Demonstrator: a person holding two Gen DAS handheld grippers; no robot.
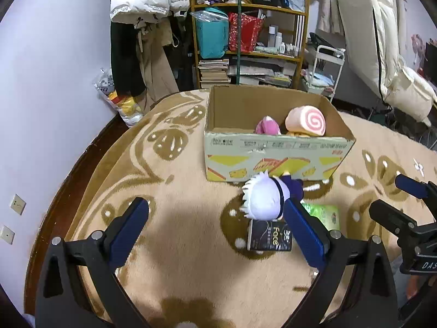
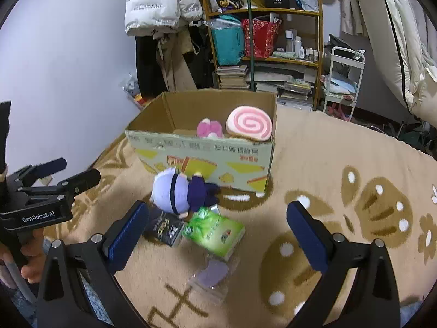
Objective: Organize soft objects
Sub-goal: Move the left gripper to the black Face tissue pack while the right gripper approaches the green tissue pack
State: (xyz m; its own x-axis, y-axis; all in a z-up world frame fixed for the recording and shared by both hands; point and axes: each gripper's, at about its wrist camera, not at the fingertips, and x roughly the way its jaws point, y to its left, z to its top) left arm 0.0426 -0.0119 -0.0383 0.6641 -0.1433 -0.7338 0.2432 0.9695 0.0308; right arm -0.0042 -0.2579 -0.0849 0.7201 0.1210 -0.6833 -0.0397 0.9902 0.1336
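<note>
Two soft toys already lie in the box (image 2: 202, 161): a pink-swirl roll cushion (image 2: 250, 123) against its far right corner and a pink plush (image 2: 209, 128) beside it.

One doll (image 2: 177, 191), white-haired with a dark blue body, lies on the rug (image 2: 341, 150) just in front of the box, its head touching or overlapping a black pack (image 2: 165, 229).

One green tissue pack (image 2: 214, 232) lies just beside the black pack, nearer the right gripper (image 2: 218, 227).

One clear bag with something purple inside (image 2: 213, 273), blurred, lies nearest the camera.

Left gripper (image 1: 215, 221): jaws spread wide, holding nothing, the doll near its right finger.

Right gripper: likewise released, empty, hovering over the packs.

Progress, as a judgement: partly done. Two items are boxed; the doll and probably the tissue packs and bag remain out on the rug.

Beyond the box stand a cluttered shelf (image 2: 262, 11), hanging coats (image 2: 161, 2) and a white cart (image 2: 344, 79).
</note>
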